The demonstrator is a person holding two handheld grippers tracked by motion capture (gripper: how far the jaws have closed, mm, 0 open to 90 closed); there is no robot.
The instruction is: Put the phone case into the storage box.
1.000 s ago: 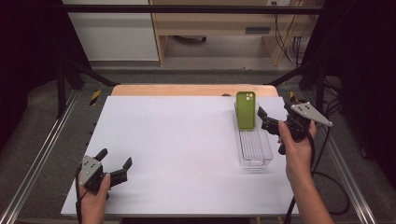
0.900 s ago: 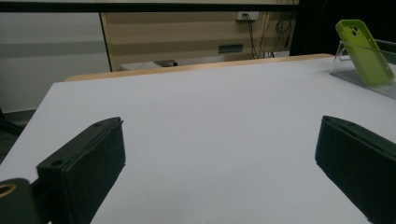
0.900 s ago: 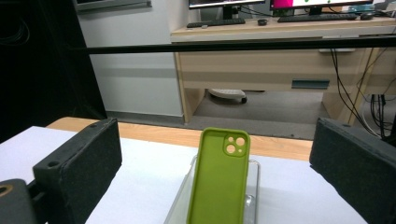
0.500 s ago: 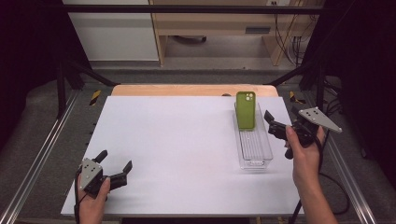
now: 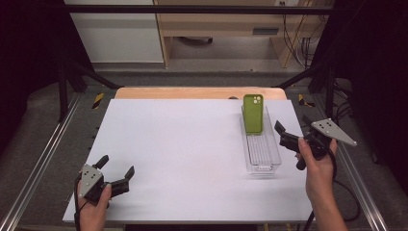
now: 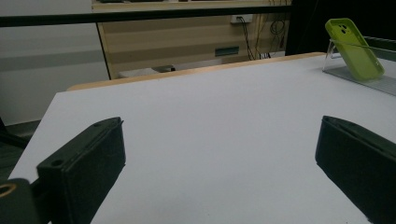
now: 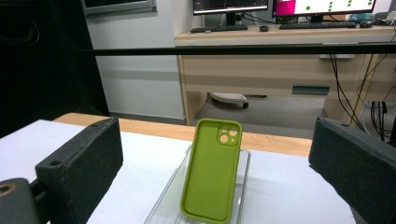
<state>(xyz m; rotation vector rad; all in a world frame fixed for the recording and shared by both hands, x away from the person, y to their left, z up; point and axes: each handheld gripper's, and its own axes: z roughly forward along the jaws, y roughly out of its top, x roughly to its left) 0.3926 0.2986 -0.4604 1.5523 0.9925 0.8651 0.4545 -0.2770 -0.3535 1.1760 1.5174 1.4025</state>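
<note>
A green phone case (image 5: 253, 113) stands leaning at the far end of a clear plastic tray (image 5: 263, 159) on the right side of the white table (image 5: 183, 144). My right gripper (image 5: 292, 126) hovers open just right of the tray with nothing between its jaws. In the right gripper view the case (image 7: 211, 170) stands ahead, between the wide-apart jaws, inside the tray (image 7: 169, 198). My left gripper (image 5: 117, 166) is open and empty at the near left corner. From the left gripper view the case (image 6: 355, 49) is far off at the upper right.
A wooden strip (image 5: 192, 92) borders the table's far edge. Metal rails (image 5: 43, 163) run along both sides. Beyond the table are a wooden desk (image 7: 289, 60) with monitors and hanging cables (image 5: 300, 43).
My right gripper has drawn back to the right and toward the person, away from the tray. The left gripper has slid slightly toward the near edge. The case has not moved.
</note>
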